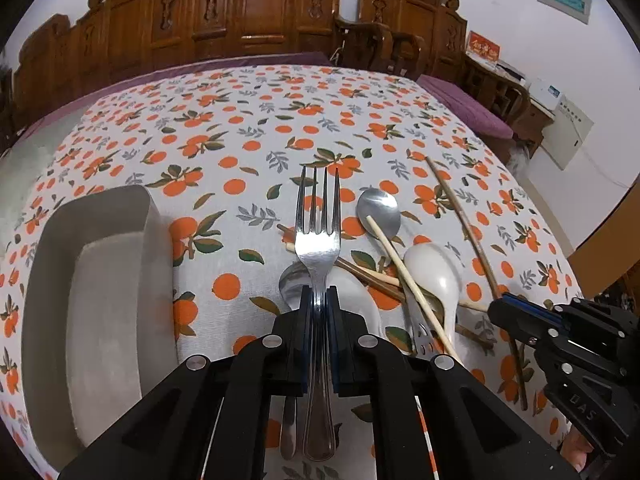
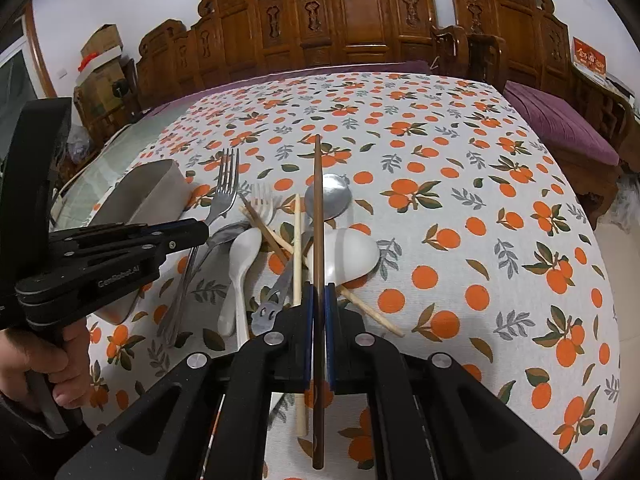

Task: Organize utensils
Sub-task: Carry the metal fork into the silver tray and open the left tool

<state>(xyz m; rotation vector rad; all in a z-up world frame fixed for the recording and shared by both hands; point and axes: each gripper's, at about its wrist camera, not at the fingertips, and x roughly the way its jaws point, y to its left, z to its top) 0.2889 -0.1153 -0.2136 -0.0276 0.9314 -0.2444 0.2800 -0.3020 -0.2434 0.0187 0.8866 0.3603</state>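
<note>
Even, soft indoor light; sharp at centre. Strong fisheye bending with dark vignette corners. Mild glare on the steel fork point(image 1: 317, 236); shadows faint.

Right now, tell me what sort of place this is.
Probably a home living or dining room: a table under an orange-fruit patterned tablecloth, carved dark wooden seating with a purple cushion behind it, and stacked cardboard boxes by the wall.

Fork point(image 1: 318, 236): polished metal, mirror-glossy. Steel spoon point(image 1: 378, 212): brushed metal, duller sheen. White spoon point(image 1: 434, 276): glossy, plastic or ceramic, cannot tell. Dark chopstick point(image 2: 318, 208): matt brown wood. Tablecloth point(image 1: 240, 128): printed woven cloth, matt. Tray point(image 1: 100, 300), lower left: matt grey, smooth.
</note>
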